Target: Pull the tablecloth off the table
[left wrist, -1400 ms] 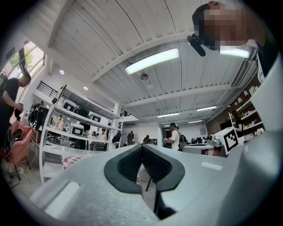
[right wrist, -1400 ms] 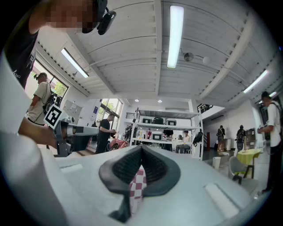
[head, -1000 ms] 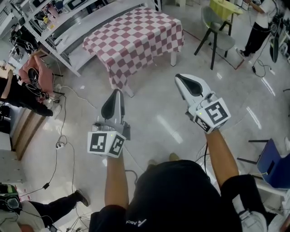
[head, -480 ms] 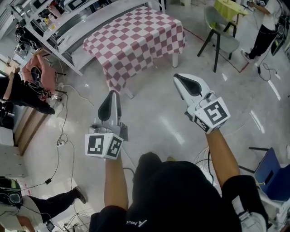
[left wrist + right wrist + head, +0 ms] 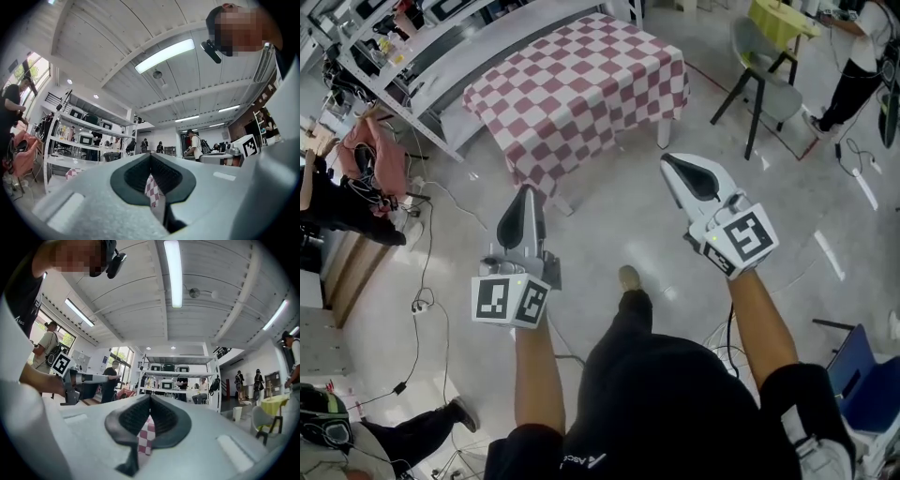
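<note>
Head view checked first. Red-and-white checked tablecloth on the white-legged surface, draped over every visible side, not yet pulled. Lies ahead of both grippers, well apart from either, with pale glossy floor between. Long near edge runs lower left to upper right in frame. Nearest hanging corner sits almost straight ahead of the left gripper, so left judged the nearer hand. Right gripper aimed toward the right end of that edge, by the visible leg.

Left gripper view: jaws closed together, nothing pinched. Only a sliver of the checked cloth seen far off through the gap in the pads. Right gripper view: likewise closed and empty, cloth visible beyond.

Judged stage: approach, no contact. Next move likely calls for opening both grippers and closing in on the near hem, one hand per end. Risk: uneven pull, cloth snagging on a corner.
</note>
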Motion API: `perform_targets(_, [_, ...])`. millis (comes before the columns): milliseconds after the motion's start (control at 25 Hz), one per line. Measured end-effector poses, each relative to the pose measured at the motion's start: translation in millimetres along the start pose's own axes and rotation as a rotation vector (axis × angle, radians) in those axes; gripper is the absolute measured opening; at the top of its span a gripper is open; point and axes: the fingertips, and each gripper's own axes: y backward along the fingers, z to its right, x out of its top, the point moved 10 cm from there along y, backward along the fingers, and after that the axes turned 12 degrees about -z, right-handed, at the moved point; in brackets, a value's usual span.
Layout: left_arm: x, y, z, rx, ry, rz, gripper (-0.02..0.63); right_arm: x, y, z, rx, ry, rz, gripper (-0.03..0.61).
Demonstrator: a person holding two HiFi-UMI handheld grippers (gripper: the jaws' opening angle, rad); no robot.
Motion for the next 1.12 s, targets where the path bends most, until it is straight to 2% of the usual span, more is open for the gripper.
perform_targets(280, [7.9, -127.7, -80.4, 0.031, -0.021, 0.01, 0.009, 15.3, -123.0, 87.7, 0.012, 0.042, -0.022, 0.0])
perform_targets(480, [10.3, -199.3, -131.5, 0.042, -0.043, 0.014, 0.009, 20.6, -199.3, 135.4, 0.012, 0.055, -0.018, 0.0])
perform_targets(840, [5.9, -280.5, -191.5, 0.071, -0.006, -0.006, 0.009, 19.1, -283.4, 200.1, 0.014, 0.05, -0.025, 0.0])
perform_targets(1120, [-0.7, -343.4, -220.4, 0.15, -0.011, -0.031, 0.009, 5.7, -356.9, 261.1, 0.078, 0.053, -0.026, 0.0])
